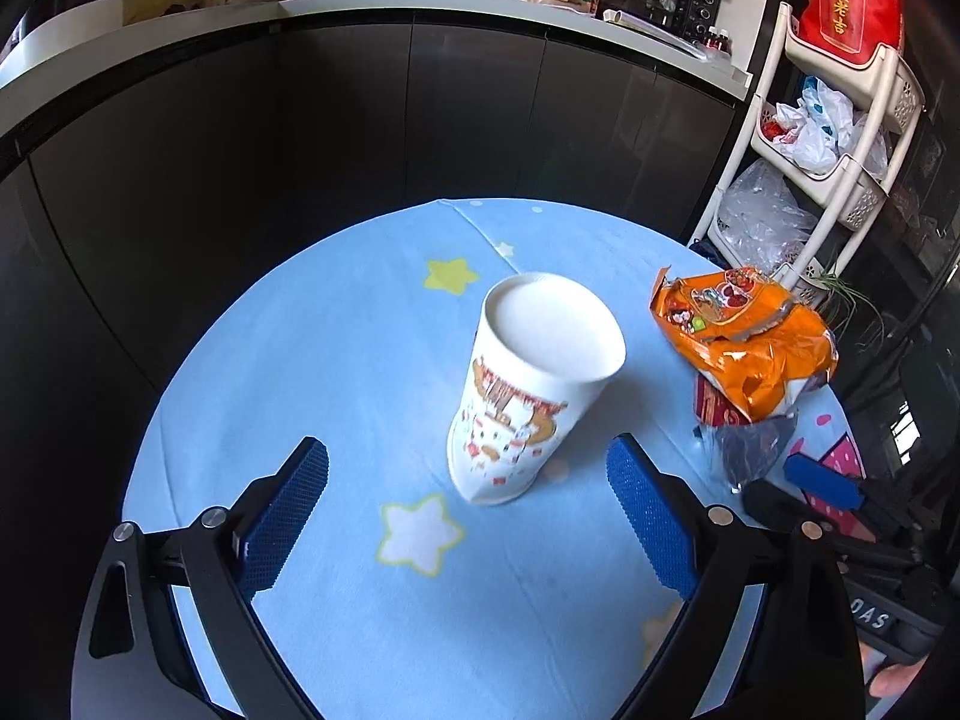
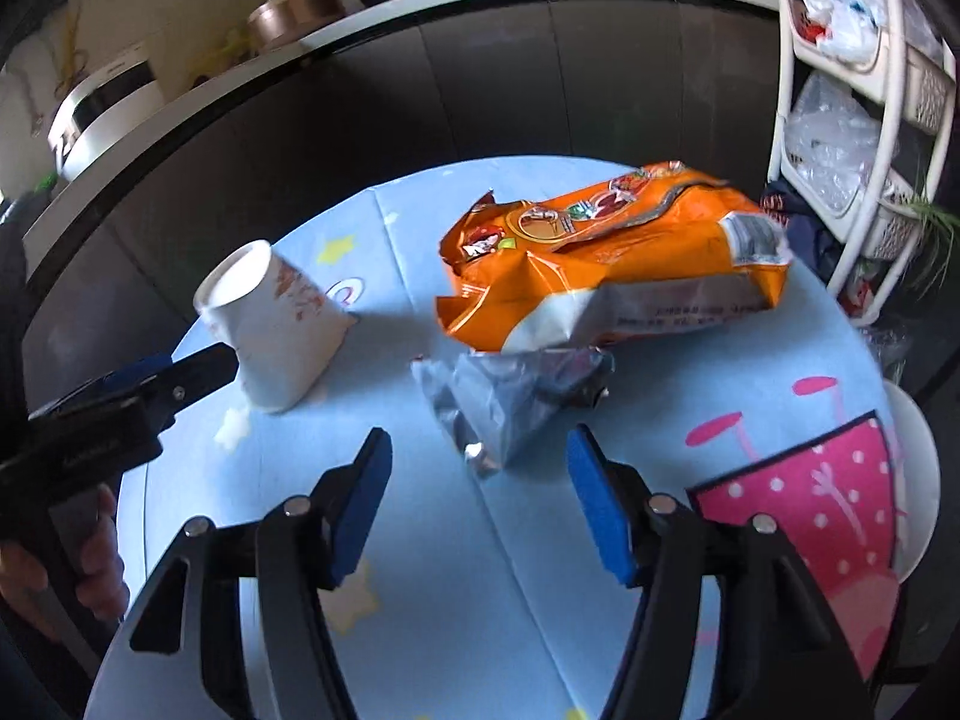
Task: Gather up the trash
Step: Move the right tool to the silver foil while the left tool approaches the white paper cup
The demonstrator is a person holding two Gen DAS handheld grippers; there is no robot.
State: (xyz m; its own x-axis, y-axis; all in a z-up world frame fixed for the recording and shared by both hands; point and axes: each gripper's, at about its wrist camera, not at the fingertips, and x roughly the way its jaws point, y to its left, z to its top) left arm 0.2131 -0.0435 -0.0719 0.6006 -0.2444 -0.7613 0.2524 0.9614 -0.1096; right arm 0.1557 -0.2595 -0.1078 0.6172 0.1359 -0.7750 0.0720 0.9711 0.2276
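We judge the paper cup light and crushable, mid-wall the place to hold; left claw and right claw gape empty.

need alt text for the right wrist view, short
The open right gripper hovers over a blue star-print tablecloth, aimed at a crumpled silver foil wrapper lying before an orange snack bag. At left, the left gripper nears a white printed paper cup.
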